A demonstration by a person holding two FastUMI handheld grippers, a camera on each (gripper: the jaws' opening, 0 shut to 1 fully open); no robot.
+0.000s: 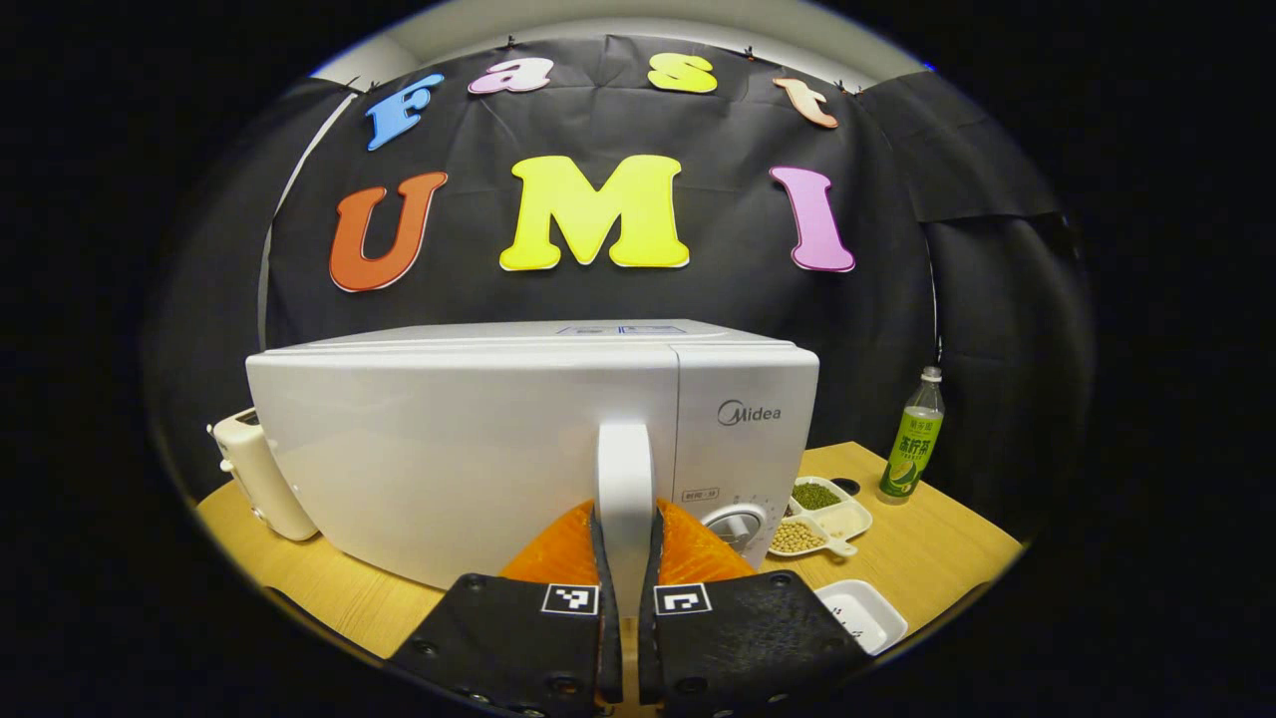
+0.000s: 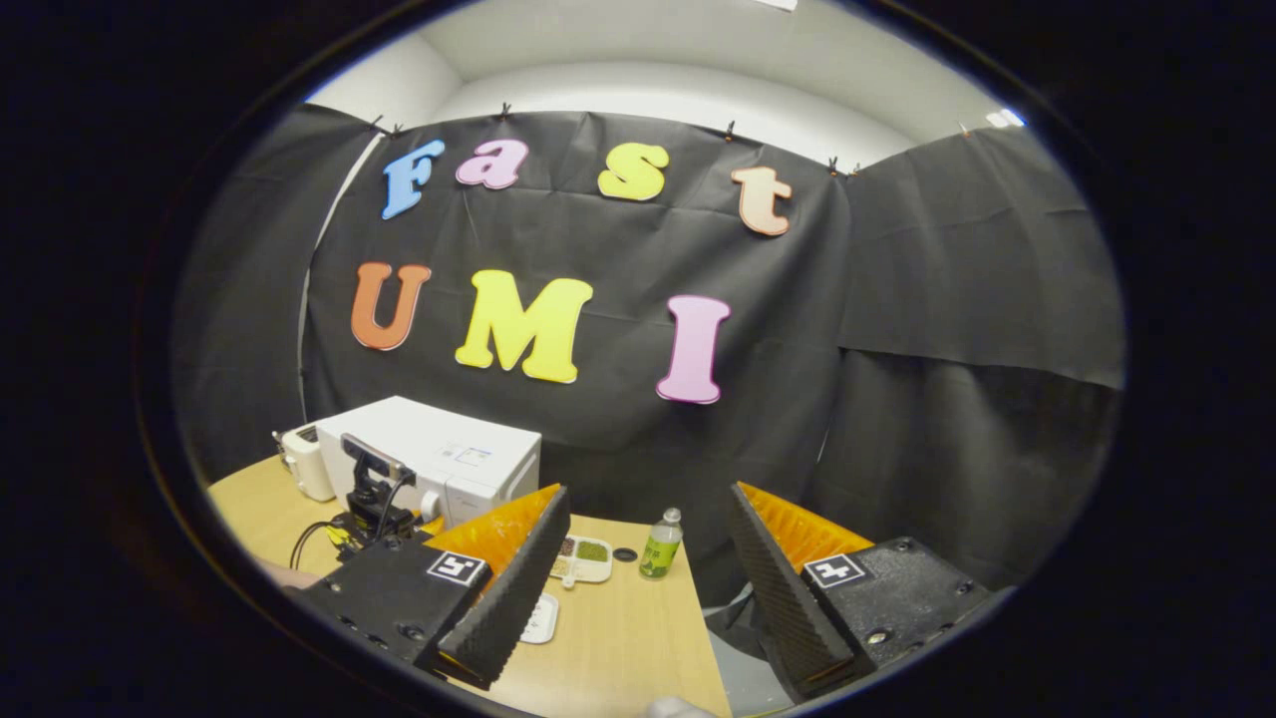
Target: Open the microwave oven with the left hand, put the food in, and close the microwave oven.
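Observation:
A white microwave [image 1: 449,439] stands on the wooden table [image 1: 927,548], and its door looks flush with the body. My left gripper [image 1: 626,514] is shut on the door's upright white handle [image 1: 625,459], one finger on each side. To the right of the microwave lies a divided white dish of beans and grains [image 1: 819,516]. In the right gripper view, my right gripper [image 2: 648,598] hangs open and empty above the table's near right part, away from the microwave [image 2: 449,454]. The left gripper [image 2: 374,499] shows there at the microwave's front, and the bean dish [image 2: 583,558] lies beyond my fingers.
A green drink bottle [image 1: 917,439] stands at the table's far right, also visible as the bottle [image 2: 660,543]. A small white dish [image 1: 862,613] sits near the front edge. A cream toaster [image 1: 259,474] stands left of the microwave. The black cloth wall is close behind.

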